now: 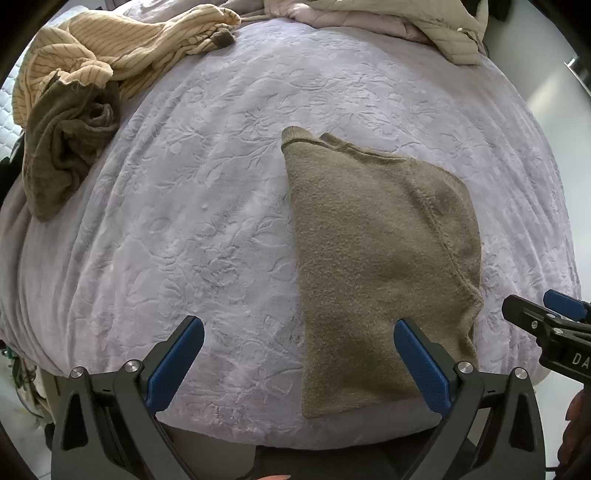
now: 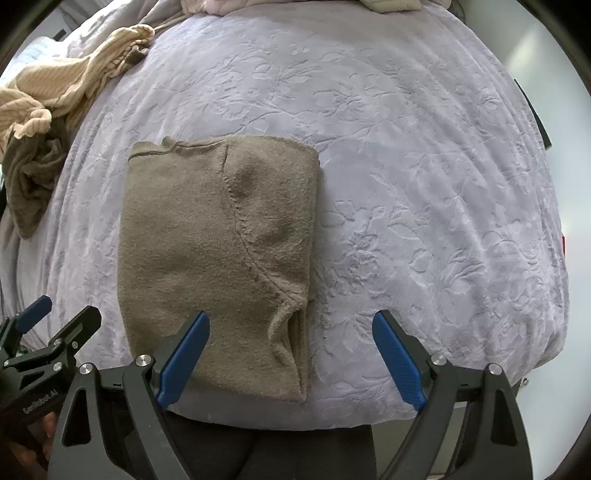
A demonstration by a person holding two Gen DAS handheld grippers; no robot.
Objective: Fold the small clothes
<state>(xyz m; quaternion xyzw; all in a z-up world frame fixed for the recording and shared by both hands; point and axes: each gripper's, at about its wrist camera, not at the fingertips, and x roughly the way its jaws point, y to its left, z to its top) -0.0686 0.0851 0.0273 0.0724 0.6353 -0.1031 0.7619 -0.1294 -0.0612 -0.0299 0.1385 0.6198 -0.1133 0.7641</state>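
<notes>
A folded olive-brown knit garment [image 1: 376, 266] lies flat on the lilac embossed bedspread [image 1: 207, 206]; in the right wrist view the same garment [image 2: 214, 243] sits left of centre. My left gripper [image 1: 299, 332] hovers open over the bed's near edge, its right finger above the garment's lower part, holding nothing. My right gripper [image 2: 291, 328] is open too, its left finger over the garment's lower right corner, nothing between the fingers. Each gripper shows at the edge of the other's view: the right gripper [image 1: 543, 310] and the left gripper [image 2: 59, 314].
A crumpled pile of cream striped cloth [image 1: 122, 48] and dark olive cloth [image 1: 62, 147] lies at the far left of the bed. Quilted beige bedding [image 1: 406, 18] is heaped at the back. The bed's front edge [image 2: 295, 417] is just below the grippers.
</notes>
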